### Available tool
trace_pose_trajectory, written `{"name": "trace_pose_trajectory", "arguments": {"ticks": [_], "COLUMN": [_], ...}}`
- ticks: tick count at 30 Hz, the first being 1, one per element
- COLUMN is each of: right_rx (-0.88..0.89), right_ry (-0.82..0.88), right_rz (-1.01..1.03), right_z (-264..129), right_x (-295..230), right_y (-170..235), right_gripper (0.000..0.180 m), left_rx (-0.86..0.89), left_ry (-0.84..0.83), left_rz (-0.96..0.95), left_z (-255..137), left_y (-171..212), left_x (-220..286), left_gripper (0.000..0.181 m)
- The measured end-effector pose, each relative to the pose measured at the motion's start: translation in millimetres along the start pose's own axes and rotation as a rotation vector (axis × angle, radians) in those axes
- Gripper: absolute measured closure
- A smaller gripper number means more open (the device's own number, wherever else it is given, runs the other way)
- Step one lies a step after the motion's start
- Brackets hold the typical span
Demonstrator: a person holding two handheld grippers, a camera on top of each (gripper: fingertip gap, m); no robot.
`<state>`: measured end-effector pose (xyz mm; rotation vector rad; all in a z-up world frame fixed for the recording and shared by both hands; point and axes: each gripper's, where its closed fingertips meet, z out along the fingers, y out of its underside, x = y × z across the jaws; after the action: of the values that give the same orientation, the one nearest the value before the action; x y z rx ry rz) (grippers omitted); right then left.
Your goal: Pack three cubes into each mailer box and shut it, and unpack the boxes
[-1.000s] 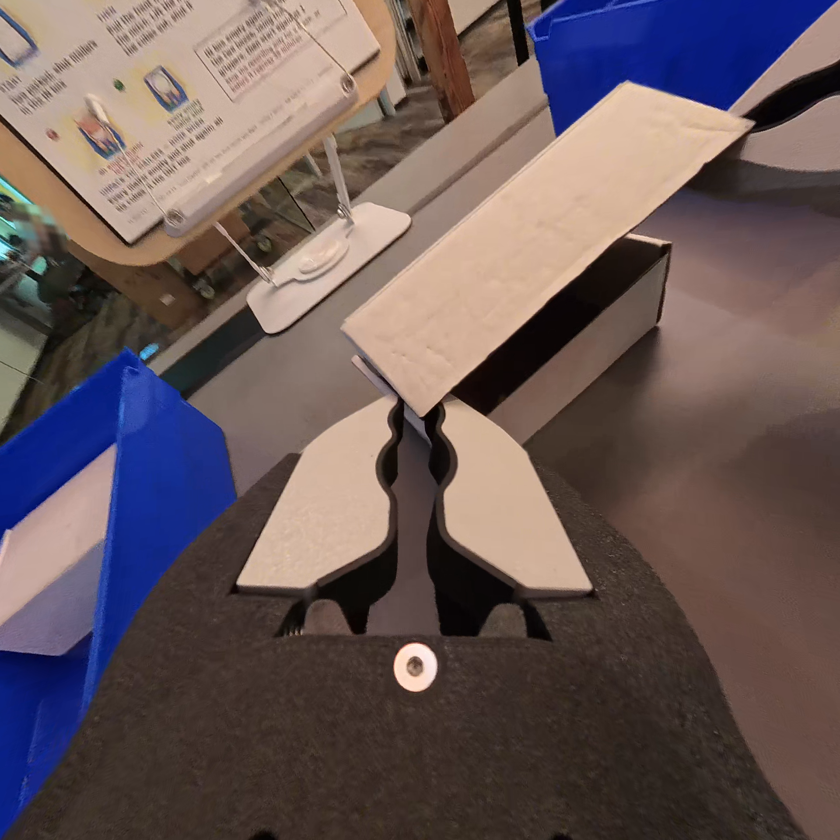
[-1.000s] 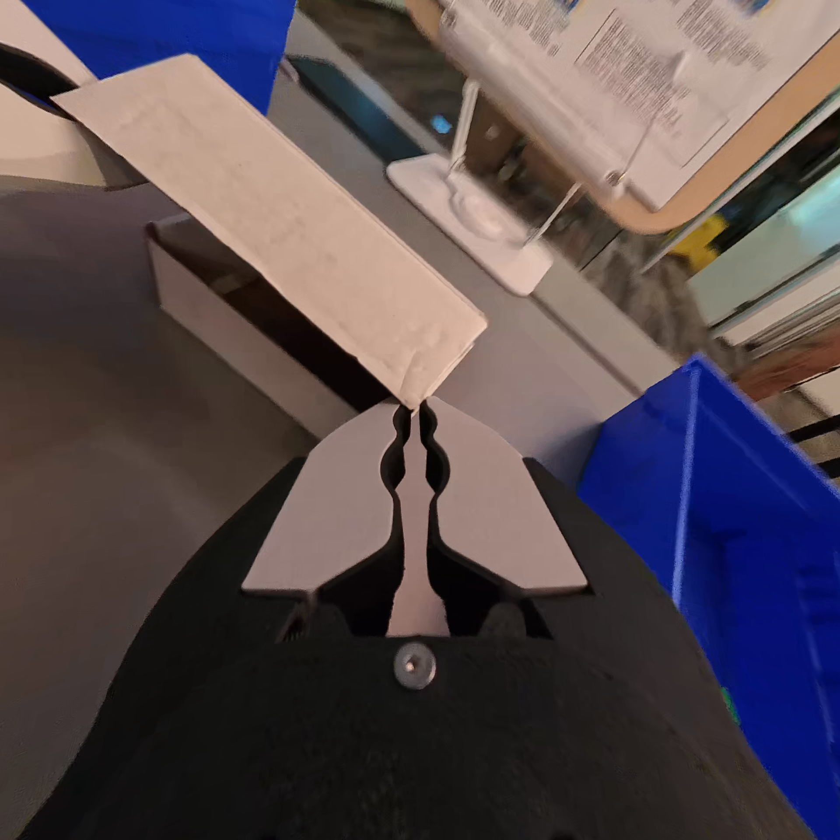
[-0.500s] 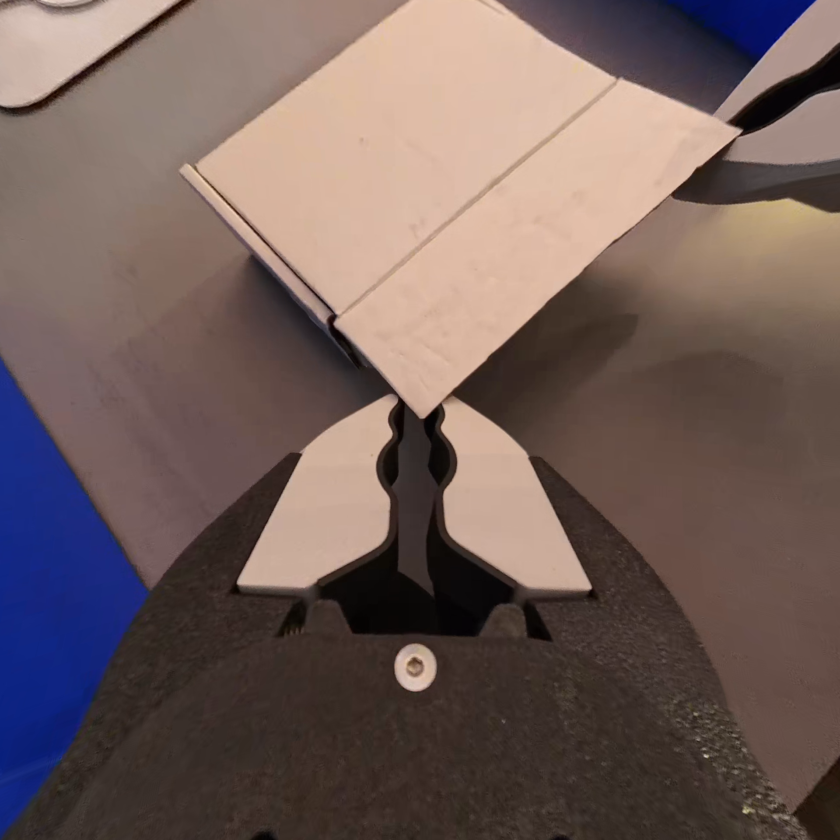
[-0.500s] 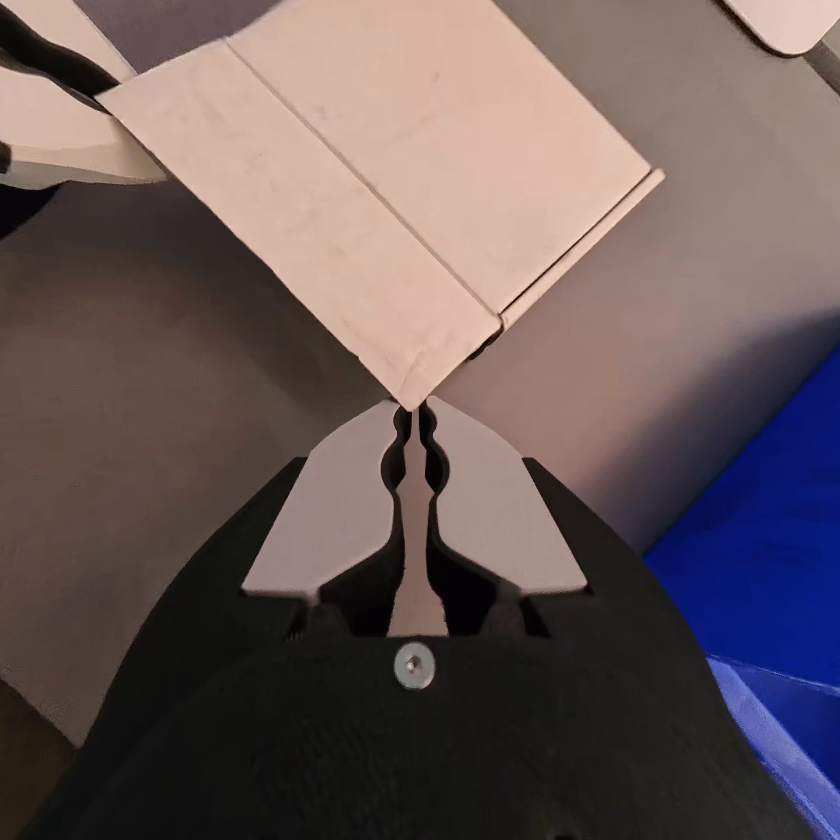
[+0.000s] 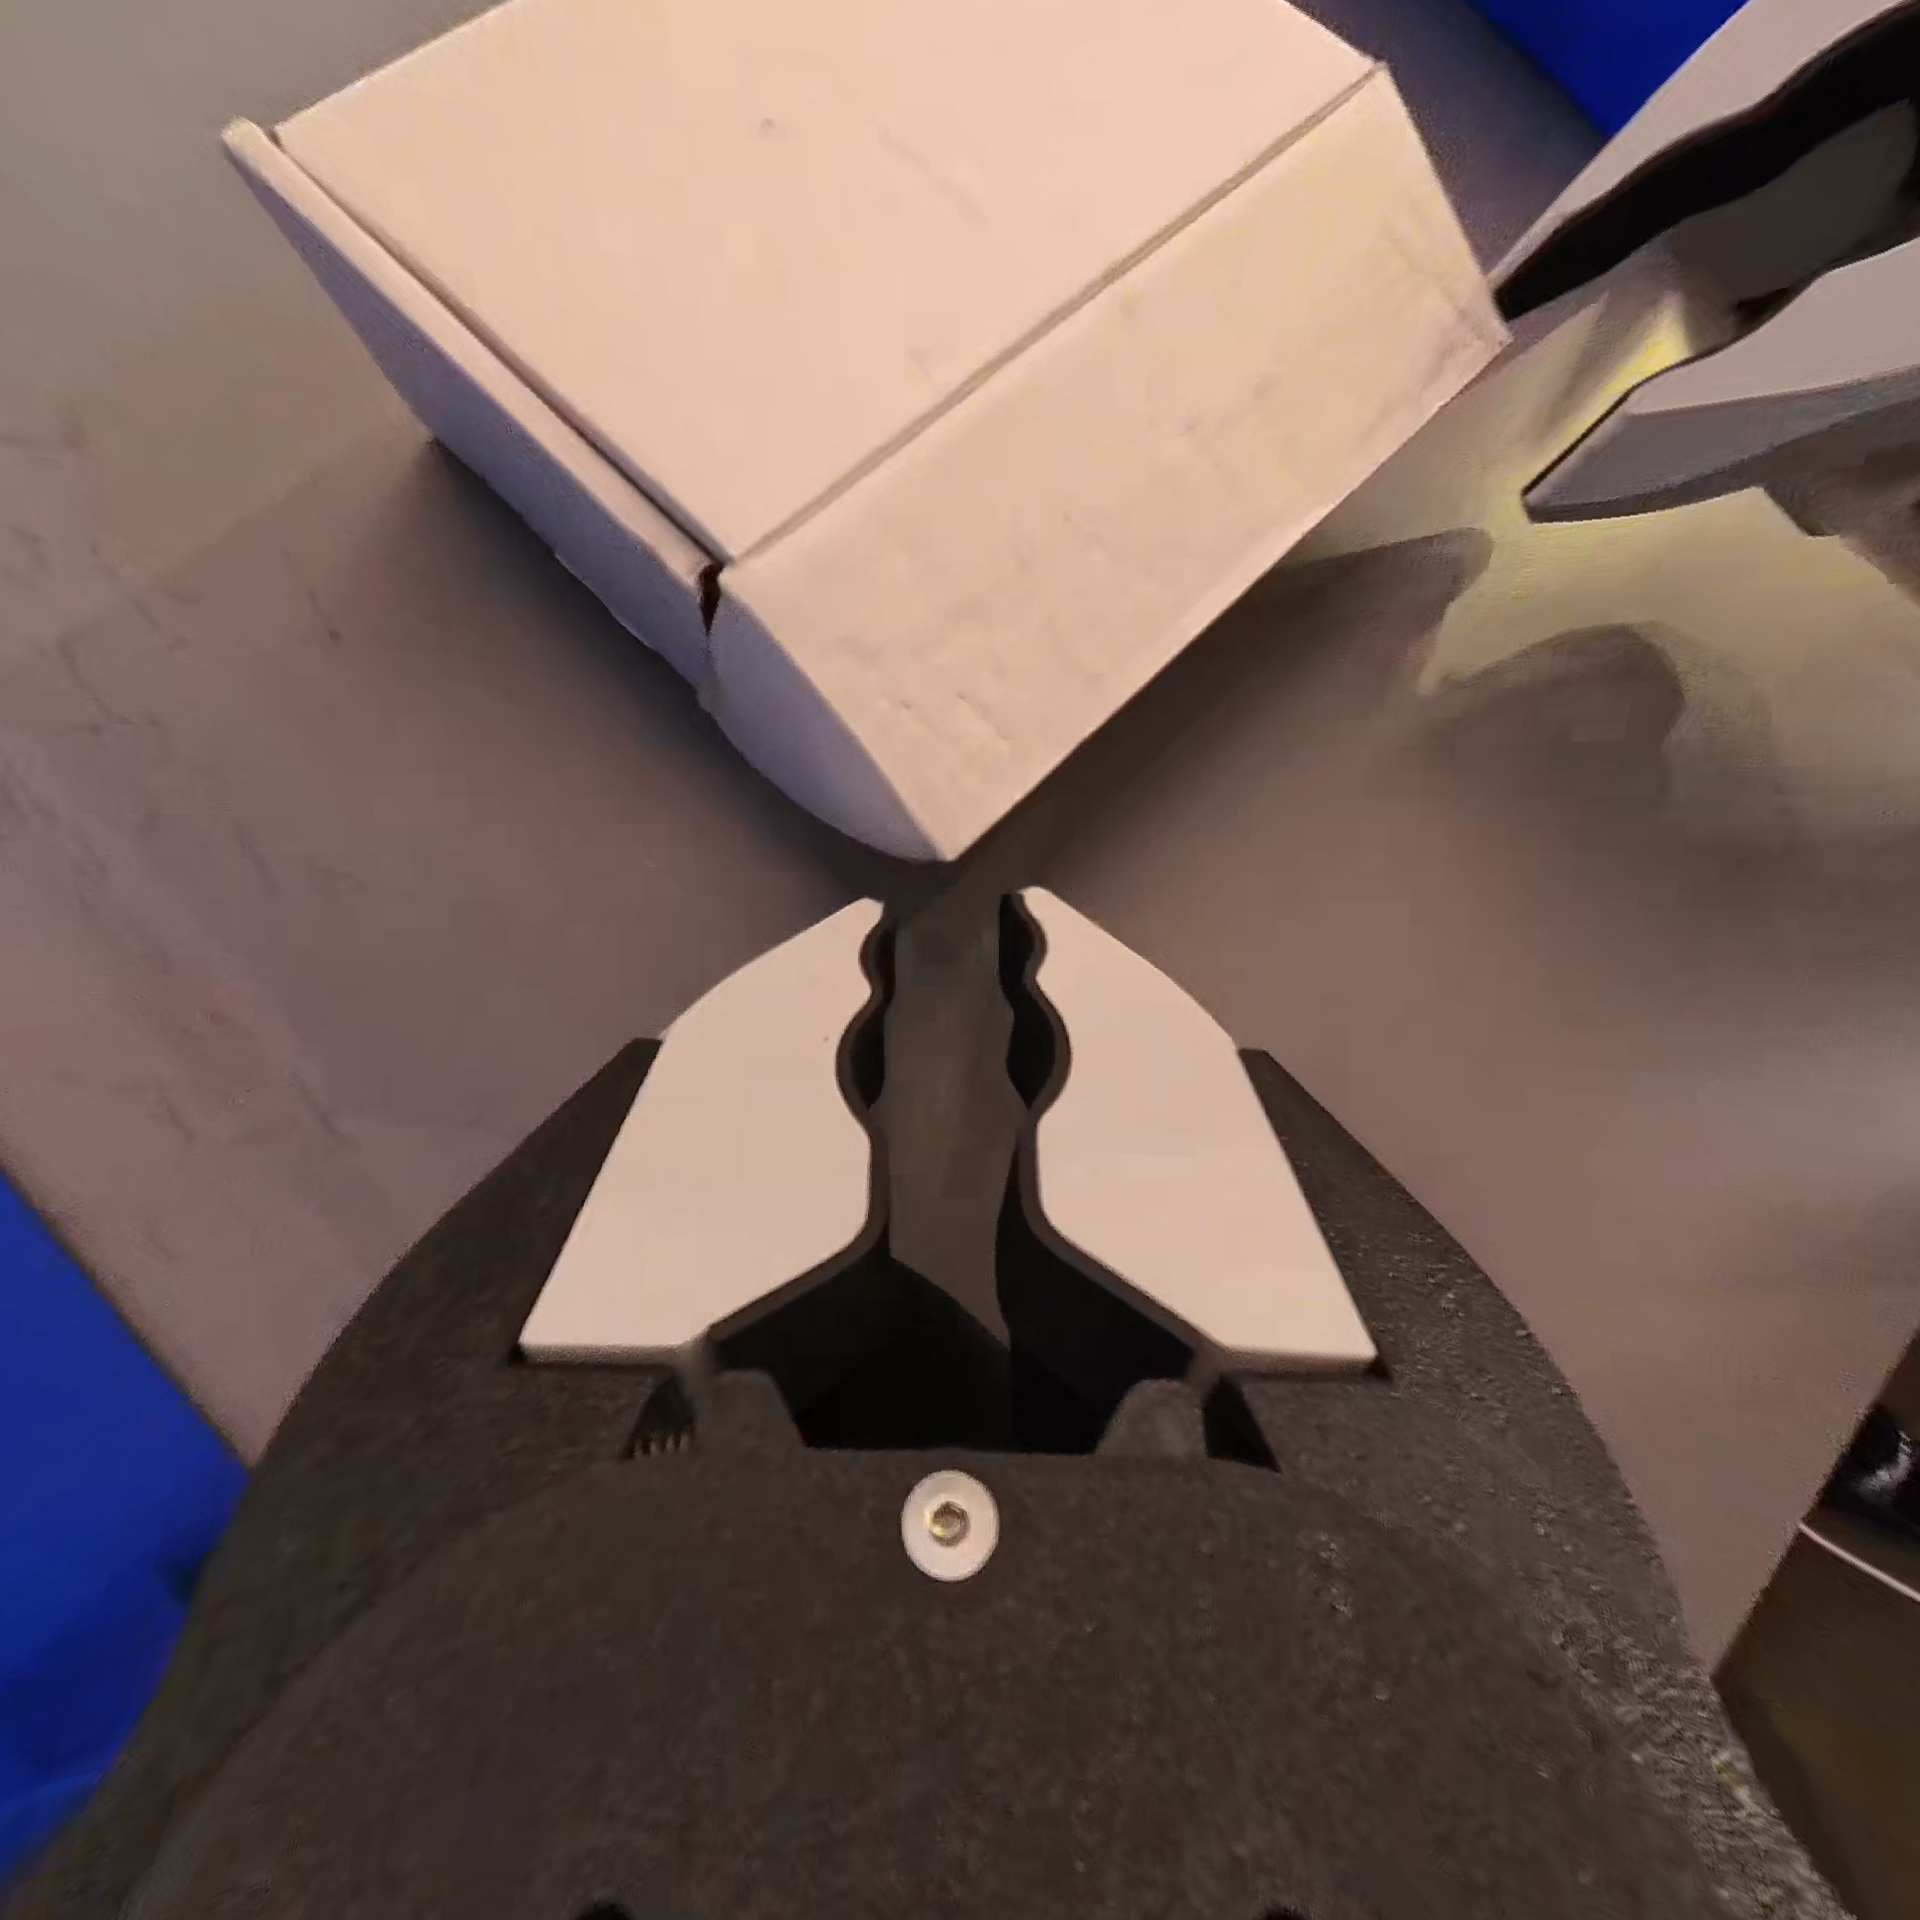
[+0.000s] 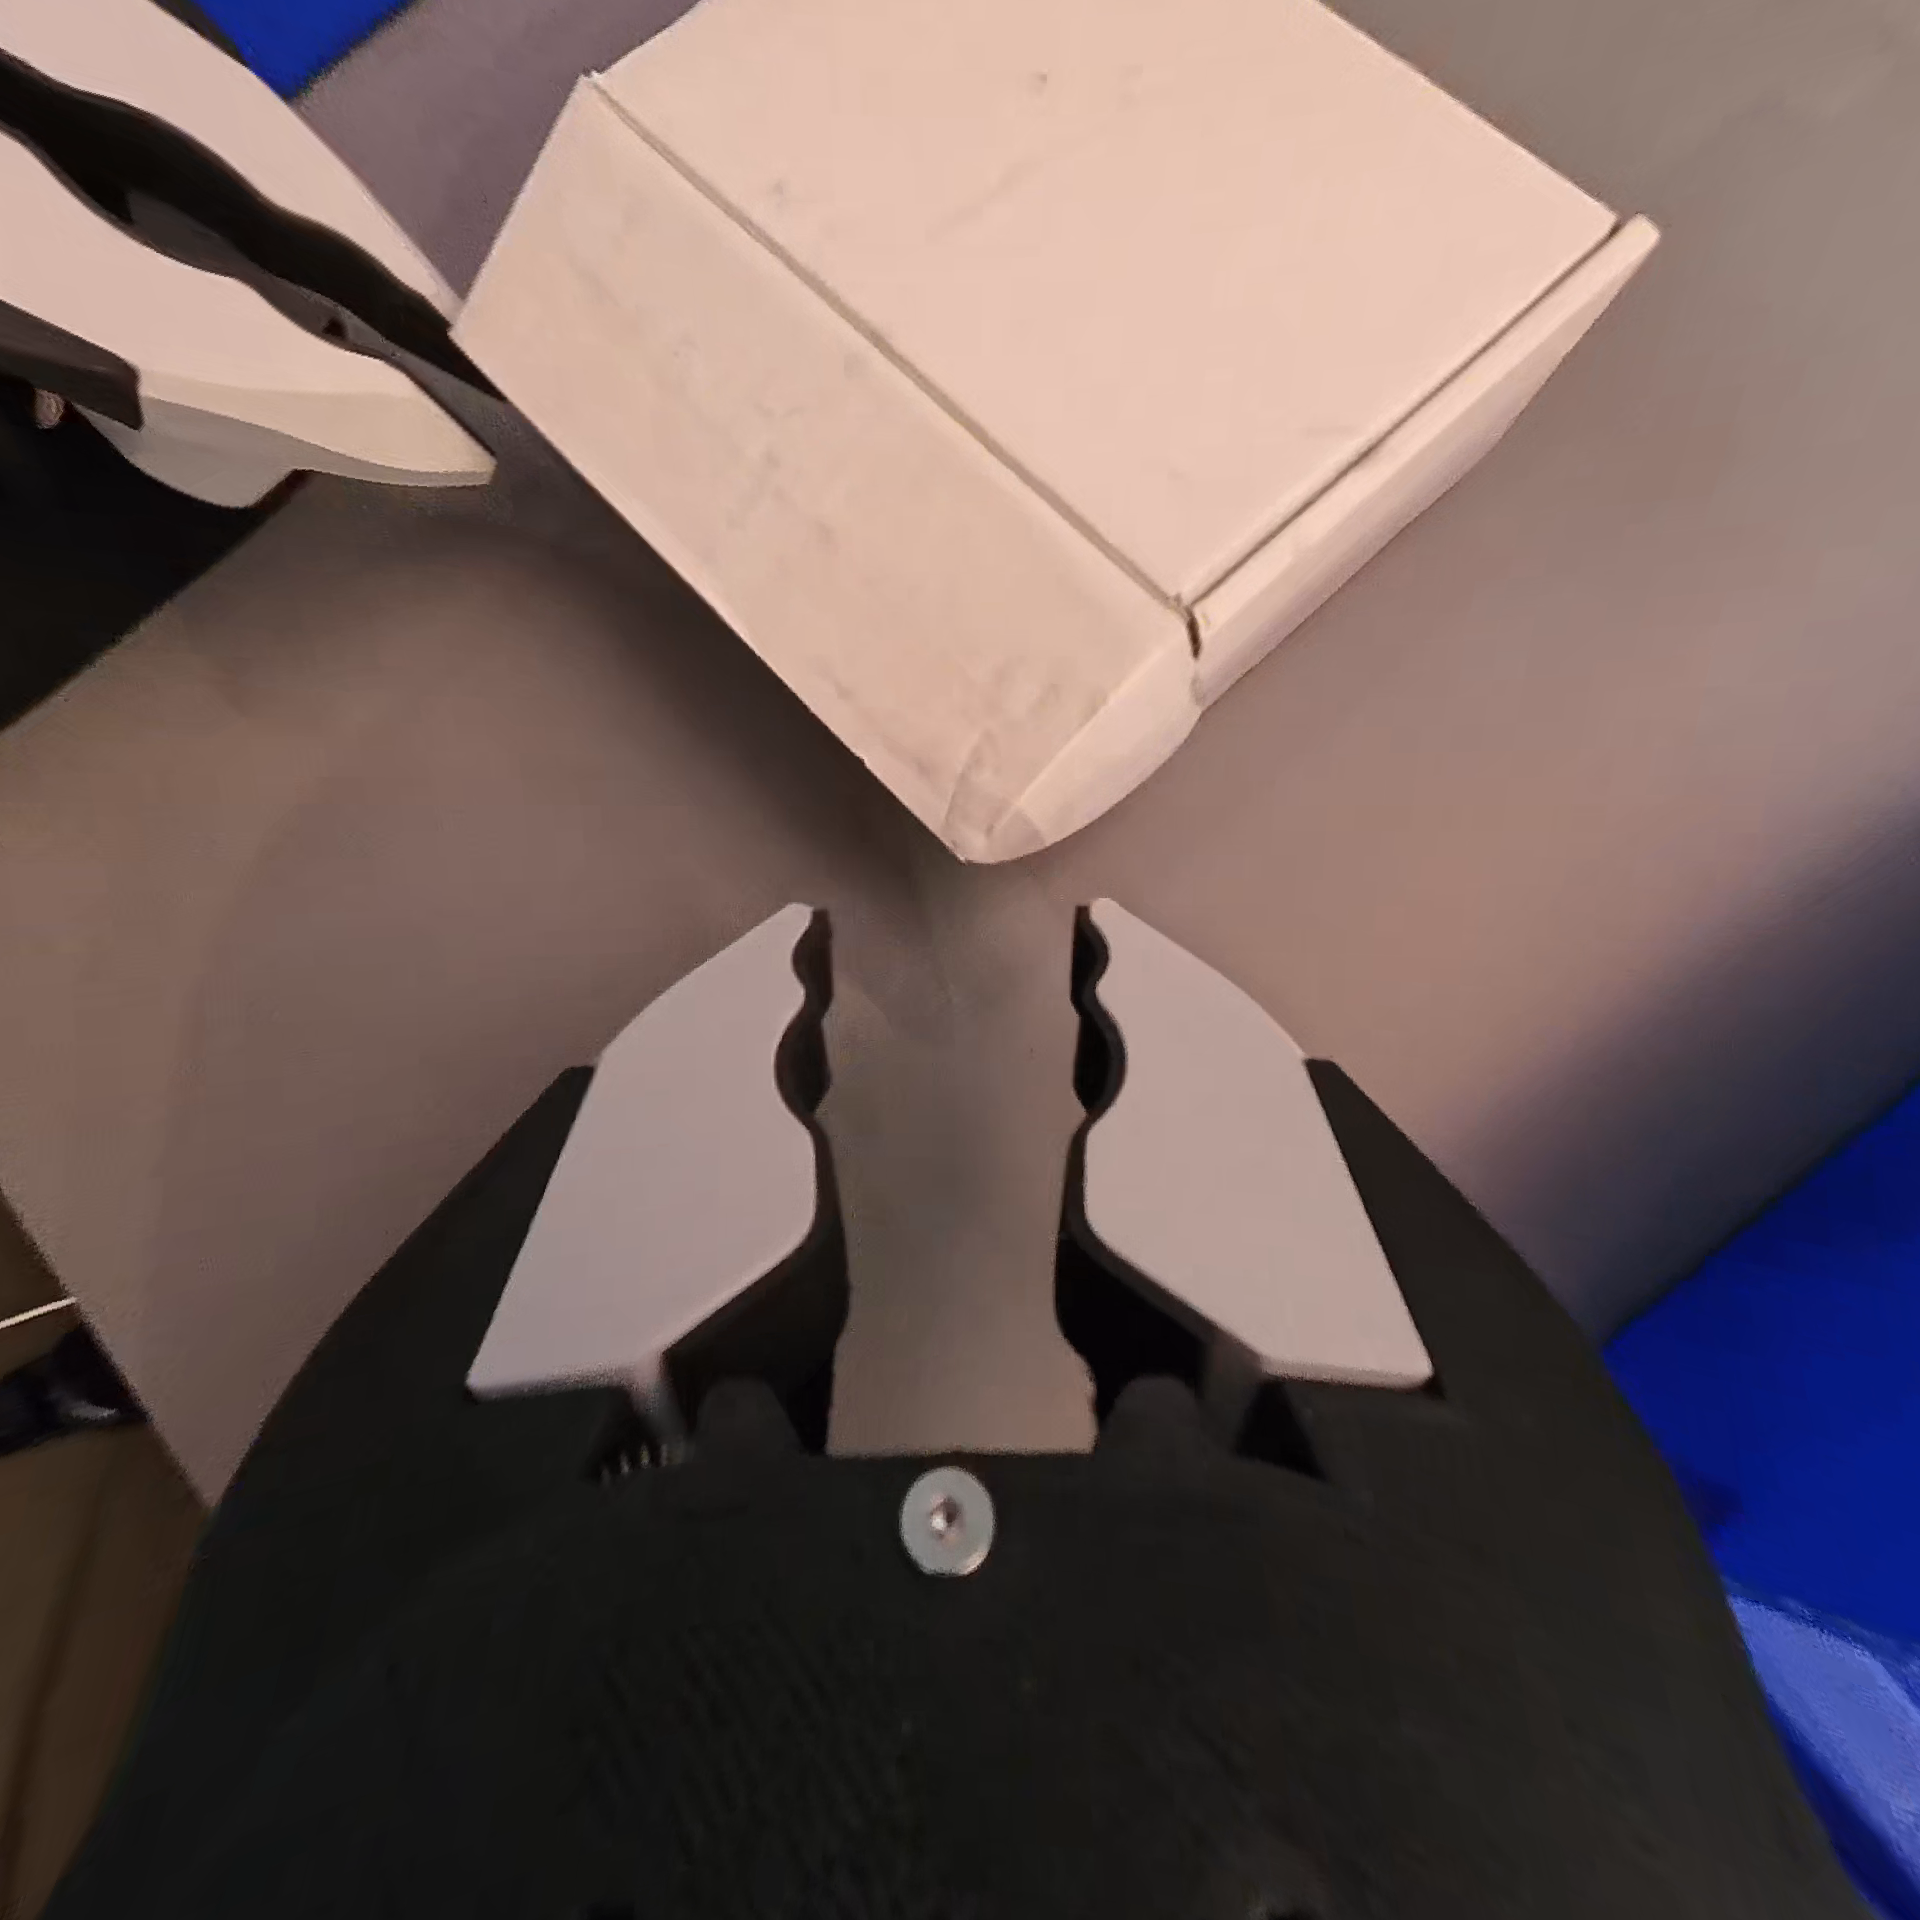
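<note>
A white mailer box (image 5: 831,364) lies on the grey table (image 5: 312,831) with its lid down and the front flap folded over the front. No cubes show. My left gripper (image 5: 948,909) sits just short of the flap's near corner, jaws a narrow gap apart, with nothing between them. My right gripper (image 6: 948,914) is open and empty, just short of the box's (image 6: 1039,364) other front corner. Each gripper also shows in the other's view: the right one (image 5: 1704,312) open, the left one (image 6: 457,405) close to the box's corner.
Blue bins stand on both sides: one by the left gripper (image 5: 62,1455), one by the right gripper (image 6: 1766,1455). The table's front edge (image 5: 1766,1507) runs close behind both grippers. Bare grey table (image 6: 312,831) lies in front of the box.
The lid has come down from raised to lying on the box, with the flap folded over the front. Both grippers have let go of the flap's corners; the right one has opened wide.
</note>
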<state>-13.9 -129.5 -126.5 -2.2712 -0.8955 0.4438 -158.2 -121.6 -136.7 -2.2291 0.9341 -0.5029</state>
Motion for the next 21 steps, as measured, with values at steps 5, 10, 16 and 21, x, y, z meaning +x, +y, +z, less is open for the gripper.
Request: {"name": "trace_pose_trajectory", "arguments": {"ticks": [5, 10, 16, 21], "right_rx": [0.124, 0.169, 0.18, 0.207], "right_ry": [0.017, 0.036, -0.008, -0.091], "right_rz": [0.057, 0.105, 0.134, 0.186], "right_z": [-8.8, 3.3, 13.2, 15.6], "right_x": [9.5, 16.6, 16.4, 11.6], "right_y": [-16.2, -30.0, -31.5, -33.3], "right_gripper": [0.131, 0.128, 0.128, 0.128], "left_rx": [0.113, 0.142, 0.144, 0.077], "left_ry": [0.003, 0.105, 0.089, 0.146], "left_rz": [-0.049, -0.089, -0.021, 0.002], "left_z": [-19.5, -6.6, 5.3, 12.9], "left_y": [-13.9, -29.9, -35.7, -30.2], "left_x": [-10.8, -9.1, -17.9, -11.8], "left_gripper": [0.14, 0.125, 0.117, 0.114]}}
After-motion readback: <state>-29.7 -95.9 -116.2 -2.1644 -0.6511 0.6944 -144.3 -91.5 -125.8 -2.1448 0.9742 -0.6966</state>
